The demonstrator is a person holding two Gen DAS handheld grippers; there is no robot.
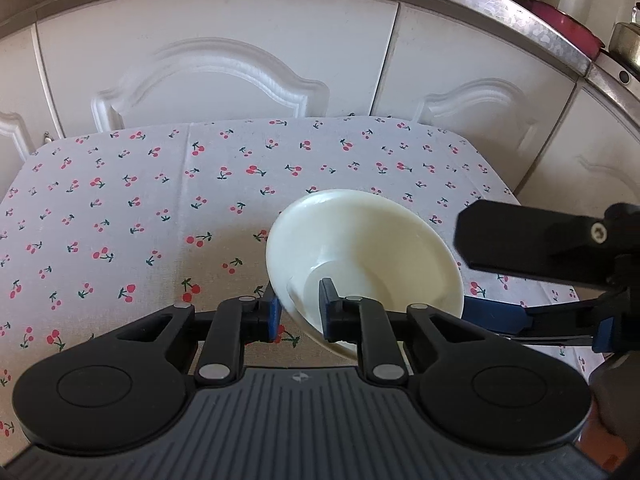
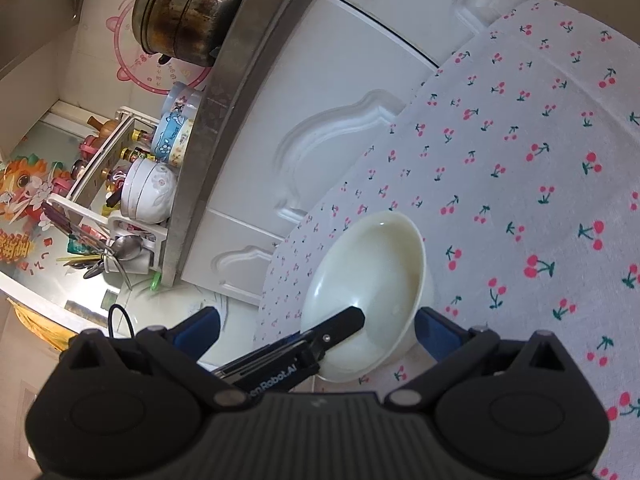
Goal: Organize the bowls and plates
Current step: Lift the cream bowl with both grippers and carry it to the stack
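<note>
Left gripper [image 1: 299,308] pinches the near rim of the cream bowl [image 1: 372,248], tilted over the cherry-print tablecloth [image 1: 140,208]. Right gripper [image 2: 318,328] spread wide, fingers flanking the bowl. White cabinet doors [image 1: 224,64] beyond.

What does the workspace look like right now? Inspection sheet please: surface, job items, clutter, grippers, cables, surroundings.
Surface: cherry-print tablecloth, flat, pushed up against the white cabinet doors.
Job's things: one cream bowl, tilted, empty; no plates in view.
Clutter: nothing seen on the cloth.
Grippers: left hand-held gripper shut on the bowl's rim, one finger inside, one outside. Right hand-held gripper open, fingers straddling the bowl, not clamped.
Cables: thin black loop near the floor beside the cabinet.
Surroundings: metal-edged counter with a tarnished pot, a patterned bowl and a utensil holder.
</note>
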